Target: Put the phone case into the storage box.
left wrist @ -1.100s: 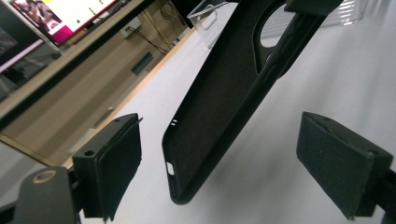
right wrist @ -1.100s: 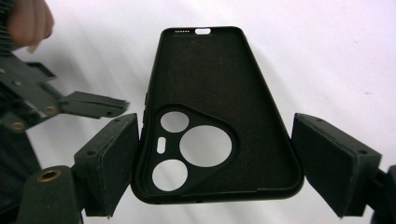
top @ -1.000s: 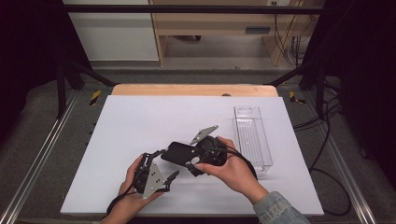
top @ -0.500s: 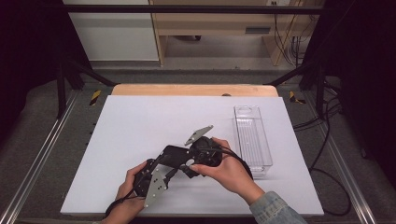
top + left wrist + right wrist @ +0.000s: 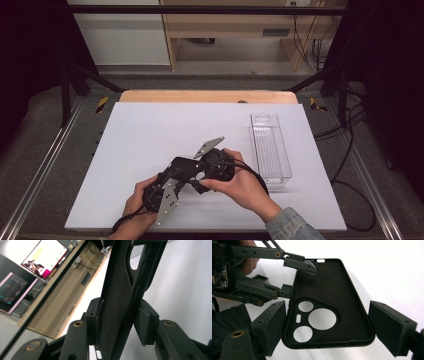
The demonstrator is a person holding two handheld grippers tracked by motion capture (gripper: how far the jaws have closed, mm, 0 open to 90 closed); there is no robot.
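A black phone case (image 5: pixel 181 164) with a camera cut-out is held above the white table, low in the middle of the high view. My right gripper (image 5: pixel 197 172) comes in from the right, shut on the case. In the right gripper view its pads (image 5: pixel 272 322) sit on the two long edges of the case (image 5: pixel 332 282) near the cut-out end. My left gripper (image 5: pixel 174 177) meets the case from the lower left. Its jaws have just been closing with the case between them. In the left gripper view the case (image 5: pixel 117 290) stands edge-on with both pads (image 5: pixel 142 327) against it.
A clear plastic tray (image 5: pixel 270 147) lies lengthwise on the right side of the white table (image 5: pixel 150 130). A wooden strip (image 5: pixel 205 96) runs along the far edge. Metal rails flank the table. Lit screens (image 5: pixel 42 257) show far off in the left gripper view.
The left gripper has tilted up from the table toward the case and its jaws have closed around it. The right hand has shifted slightly left with the case.
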